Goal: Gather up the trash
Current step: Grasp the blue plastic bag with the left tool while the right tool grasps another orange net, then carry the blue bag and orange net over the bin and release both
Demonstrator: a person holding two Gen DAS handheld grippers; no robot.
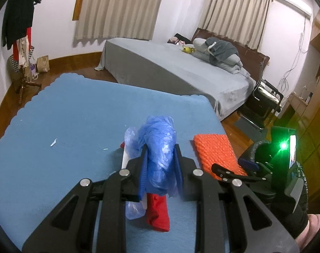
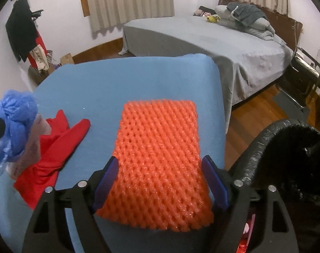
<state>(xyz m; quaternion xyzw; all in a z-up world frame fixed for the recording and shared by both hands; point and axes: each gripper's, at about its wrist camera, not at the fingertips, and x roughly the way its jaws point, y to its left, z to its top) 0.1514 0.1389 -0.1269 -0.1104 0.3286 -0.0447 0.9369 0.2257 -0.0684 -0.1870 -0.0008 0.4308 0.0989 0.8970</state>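
Note:
My left gripper is shut on a crumpled blue plastic bag, held just above the blue table cover; the bag also shows in the right wrist view. A red cloth lies under it, also in the right wrist view. My right gripper is open, its fingers on either side of an orange foam net that lies flat on the table. The net also shows in the left wrist view.
A bin lined with a black bag stands at the table's right edge. Small white scraps lie on the cover. A grey bed stands behind, a coat stand at far left, a black chair to the right.

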